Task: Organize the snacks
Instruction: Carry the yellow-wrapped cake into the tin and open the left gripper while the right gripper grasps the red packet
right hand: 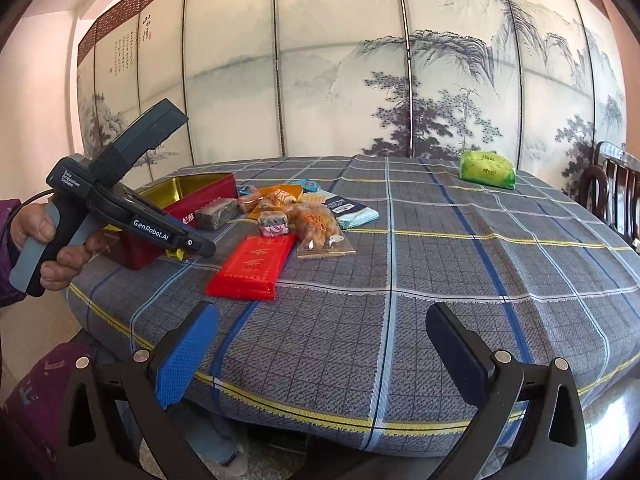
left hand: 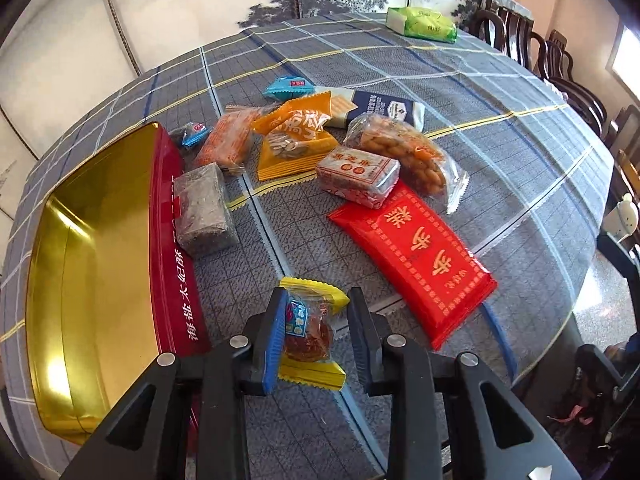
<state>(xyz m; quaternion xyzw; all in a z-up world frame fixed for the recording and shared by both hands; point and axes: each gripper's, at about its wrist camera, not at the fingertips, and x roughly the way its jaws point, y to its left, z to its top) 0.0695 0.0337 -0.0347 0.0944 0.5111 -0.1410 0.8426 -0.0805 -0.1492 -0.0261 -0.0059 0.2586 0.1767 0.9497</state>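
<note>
My left gripper is around a small yellow-edged clear snack packet on the tablecloth; its jaws stand apart, the left pad touching the packet, a gap on the right. A red tin with a gold inside lies open to its left; it also shows in the right wrist view. A pile of snacks lies beyond: a red flat pack, a dark block, orange packs, a peanut bag. My right gripper is open and empty over the table's near edge. The left gripper body shows there too.
A green packet lies at the table's far side, also in the right wrist view. Dark wooden chairs stand on the right. A painted folding screen stands behind the round table.
</note>
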